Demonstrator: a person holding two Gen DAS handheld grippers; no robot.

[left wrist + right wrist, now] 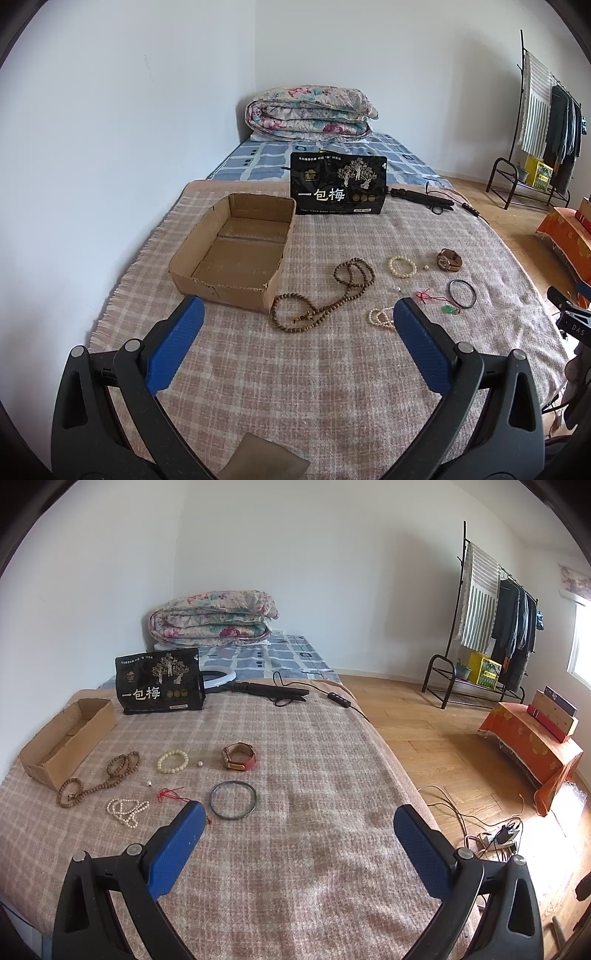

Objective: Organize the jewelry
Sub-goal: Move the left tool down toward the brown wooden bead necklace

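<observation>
An empty cardboard box [236, 243] [66, 734] sits on the plaid blanket. To its right lie a long brown bead necklace [325, 295] [98, 777], a cream bead bracelet [402, 266] [173, 761], a pearl strand [380, 317] [127, 811], a red cord with a green pendant [439, 302] [170, 794], a dark bangle [462, 293] [232, 799] and a brown watch [449, 259] [239, 757]. My left gripper [299, 314] is open above the blanket, short of the necklace. My right gripper [299, 818] is open, right of the bangle. Both hold nothing.
A black snack bag [338, 184] [160, 681] stands behind the box. A black folded stand with cable [273, 693] lies at the blanket's far edge. A folded quilt [310, 110] rests at the bed head. Clothes rack [491, 627] and orange-covered bench [532, 753] stand on the wooden floor.
</observation>
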